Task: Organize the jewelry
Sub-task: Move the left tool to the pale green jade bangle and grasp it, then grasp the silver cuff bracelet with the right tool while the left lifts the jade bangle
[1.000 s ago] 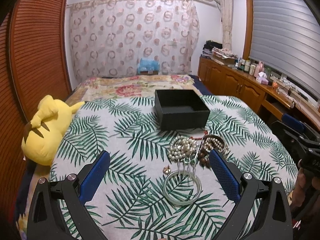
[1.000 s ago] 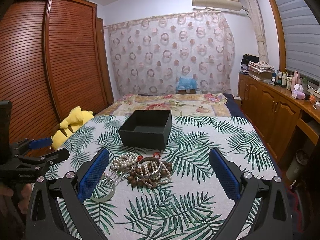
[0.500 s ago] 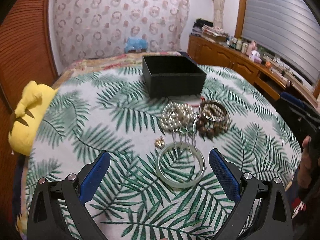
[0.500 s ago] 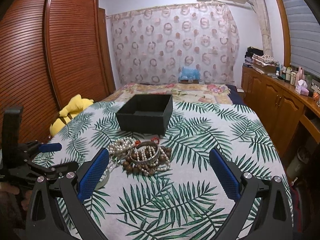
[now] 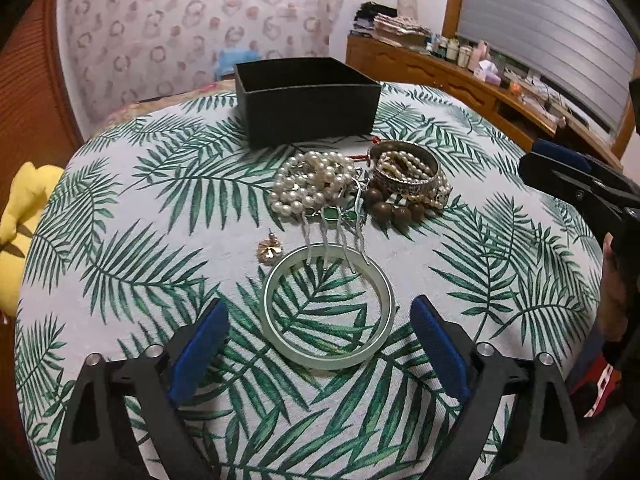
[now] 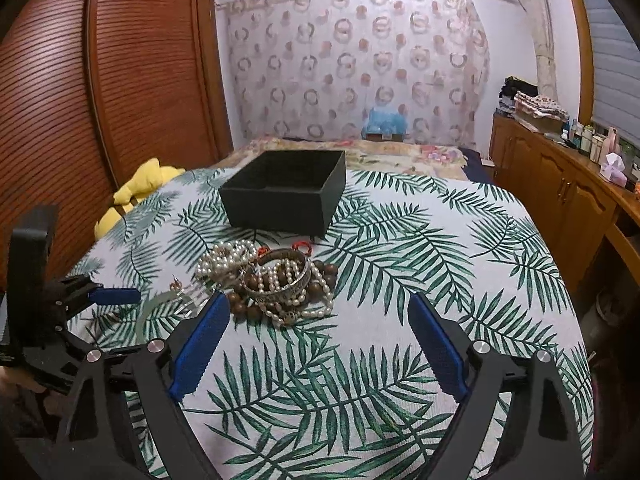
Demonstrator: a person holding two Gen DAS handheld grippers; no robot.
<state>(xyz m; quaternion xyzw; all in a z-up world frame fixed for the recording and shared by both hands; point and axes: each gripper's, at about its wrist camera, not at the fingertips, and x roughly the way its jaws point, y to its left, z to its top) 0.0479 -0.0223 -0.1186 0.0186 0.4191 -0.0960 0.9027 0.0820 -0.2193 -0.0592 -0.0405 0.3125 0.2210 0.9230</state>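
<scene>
Both grippers (image 5: 320,336) (image 6: 318,336) dropped nearer, empty jaws closing; smooth jade bangle (image 5: 326,306), knobbly pearls (image 5: 310,186).

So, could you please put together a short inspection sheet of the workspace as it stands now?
Surface: leaf-print cover, on a bed.
Job's things: open black box; pearl strands, metal bangle, brown beads, hair comb, small pendant and pale green bangle lie before it.
Clutter: yellow plush toy at the edge.
Grippers: left claw closing, straddling the green bangle without touching; right claw closing, nothing between.
Cables: nothing seen.
Surroundings: curtain, wardrobe, cabinet.
</scene>
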